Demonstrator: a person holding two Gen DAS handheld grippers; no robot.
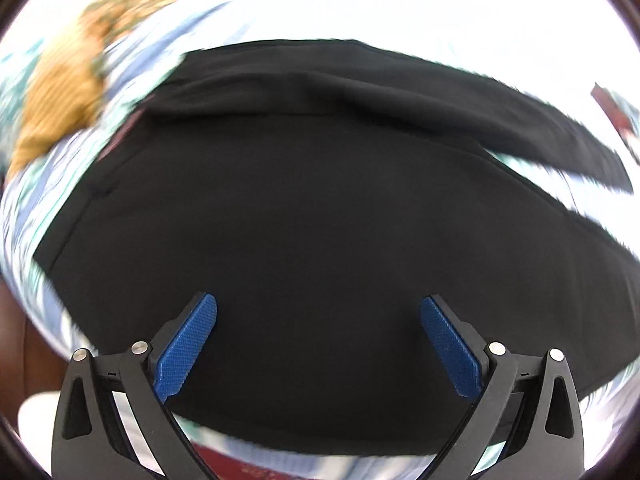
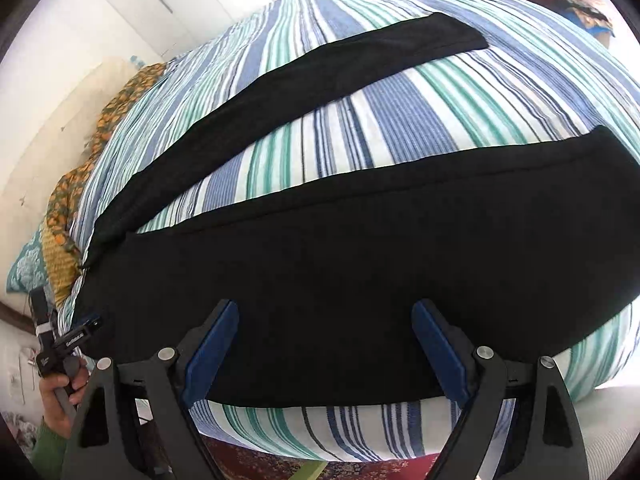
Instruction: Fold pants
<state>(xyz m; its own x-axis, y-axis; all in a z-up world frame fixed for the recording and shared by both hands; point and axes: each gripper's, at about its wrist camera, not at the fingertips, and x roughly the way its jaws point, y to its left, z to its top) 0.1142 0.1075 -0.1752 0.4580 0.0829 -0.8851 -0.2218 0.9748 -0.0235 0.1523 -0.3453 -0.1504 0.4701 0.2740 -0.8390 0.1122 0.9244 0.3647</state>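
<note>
Viewing both wrist feeds; I log:
Pants point(image 2: 360, 264): black, flat on the striped bed point(image 2: 400, 128), legs spread apart in a V.
Left gripper point(image 1: 318, 312): fingers released, spread wide above the pants; nothing between them.
Right gripper point(image 2: 324, 320): fingers released over the near leg, gripping nothing.
Left-wrist view: blurred.
Patterned cloth point(image 2: 72, 200): at the bed's left edge.

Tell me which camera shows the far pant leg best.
The right wrist view: the far pant leg lies sharp and whole from crotch to cuff on the striped bedspread. The left wrist view shows it only as a blurred black band, its end smeared.
</note>
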